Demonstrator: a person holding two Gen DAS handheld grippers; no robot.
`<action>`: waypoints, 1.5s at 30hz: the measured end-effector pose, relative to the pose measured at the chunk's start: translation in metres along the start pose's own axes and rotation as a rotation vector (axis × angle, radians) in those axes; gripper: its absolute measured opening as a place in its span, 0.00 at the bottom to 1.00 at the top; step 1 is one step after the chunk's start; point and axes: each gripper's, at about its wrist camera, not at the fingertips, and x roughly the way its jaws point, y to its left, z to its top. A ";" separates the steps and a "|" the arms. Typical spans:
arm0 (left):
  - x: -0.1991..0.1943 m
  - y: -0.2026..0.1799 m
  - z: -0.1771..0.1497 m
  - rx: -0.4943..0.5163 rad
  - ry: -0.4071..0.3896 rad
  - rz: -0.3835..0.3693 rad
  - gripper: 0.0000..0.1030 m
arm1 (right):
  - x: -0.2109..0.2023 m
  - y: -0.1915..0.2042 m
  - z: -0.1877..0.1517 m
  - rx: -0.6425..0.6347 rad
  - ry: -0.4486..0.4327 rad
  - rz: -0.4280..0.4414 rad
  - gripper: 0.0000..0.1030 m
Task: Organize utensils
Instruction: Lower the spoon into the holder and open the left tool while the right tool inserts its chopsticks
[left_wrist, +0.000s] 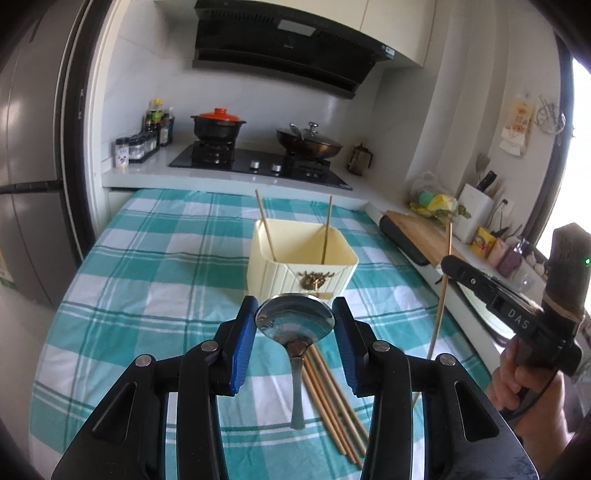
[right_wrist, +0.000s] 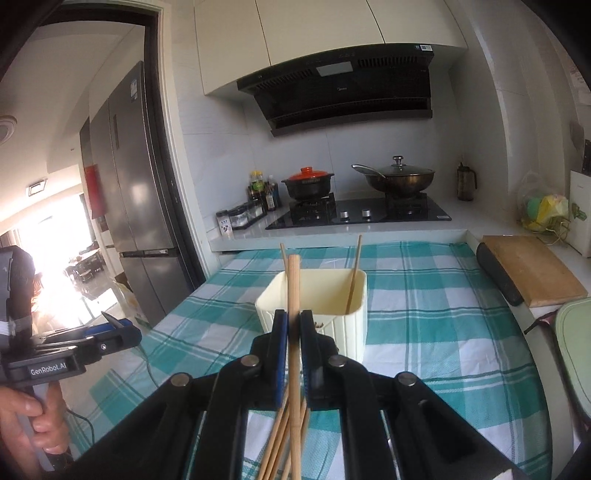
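A cream square utensil holder (left_wrist: 301, 269) stands on the checked cloth with two chopsticks (left_wrist: 325, 229) leaning inside; it also shows in the right wrist view (right_wrist: 325, 302). My left gripper (left_wrist: 295, 317) is shut on a steel spoon (left_wrist: 295, 321), its pads touching the bowl's sides, the handle hanging down above the cloth. Several loose chopsticks (left_wrist: 334, 402) lie on the cloth below it. My right gripper (right_wrist: 293, 325) is shut on a single wooden chopstick (right_wrist: 293, 280), held upright in front of the holder. That chopstick also shows in the left wrist view (left_wrist: 441, 295).
The teal checked cloth (left_wrist: 155, 266) covers the table. A wooden cutting board (right_wrist: 532, 269) lies on the counter at right beside a pale green object (right_wrist: 576, 347). A gas hob with a clay pot (right_wrist: 308, 184) and a wok (right_wrist: 395, 177) stands behind. A fridge (right_wrist: 136, 184) is left.
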 end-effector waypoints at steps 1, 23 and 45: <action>0.000 0.000 0.006 -0.001 -0.001 -0.005 0.40 | 0.001 -0.001 0.003 0.003 -0.004 0.004 0.07; 0.105 -0.010 0.169 0.080 -0.048 -0.004 0.40 | 0.134 -0.024 0.133 0.002 -0.121 0.058 0.07; 0.239 0.017 0.129 -0.008 0.232 0.036 0.56 | 0.260 -0.091 0.073 0.131 0.244 -0.025 0.36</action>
